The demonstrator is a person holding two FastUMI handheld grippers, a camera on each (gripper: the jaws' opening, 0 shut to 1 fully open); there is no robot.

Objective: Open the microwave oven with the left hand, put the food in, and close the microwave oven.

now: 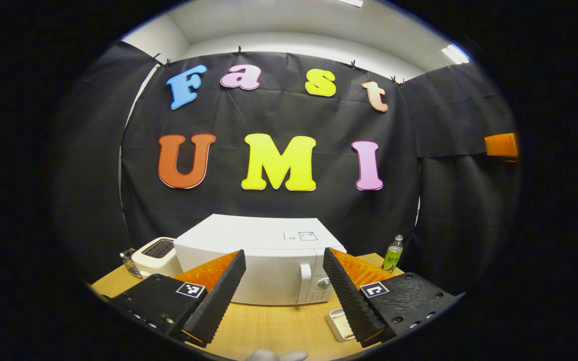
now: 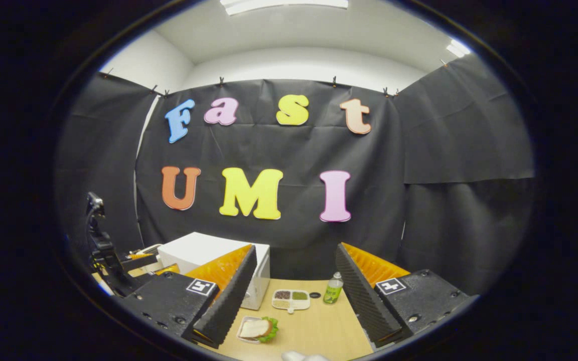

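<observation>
Left gripper view, left to right: white two-slot toaster [image 1: 153, 253] at the bench's [image 1: 269, 326] far left; next to it the white box-shaped microwave oven [image 1: 261, 260], door shut, its vertical white handle [image 1: 305, 283] and round dial [image 1: 323, 284] toward its right side. Right of that, a small white tray [image 1: 339, 325], partly hidden by the right finger, and a green plastic bottle [image 1: 393, 254] at the back. Left gripper [image 1: 284, 286] hovers short of the oven, fingers spread wide, holding nothing.

Right gripper view: food, a sandwich with green lettuce on a small white dish [image 2: 257, 329], lies on the bench in front of the oven's right end; beyond it a white divided tray of grains [image 2: 291, 299]. Right gripper [image 2: 294, 293] wide apart, empty.

Step judged: nothing begun; the door comes first.

Risks: the handle is slim and close to the dial, so a misaligned close could pinch the dial or slip off. A hard pull may drag the light oven forward. The swinging door might sweep the dish, which sits near the oven's front.
</observation>
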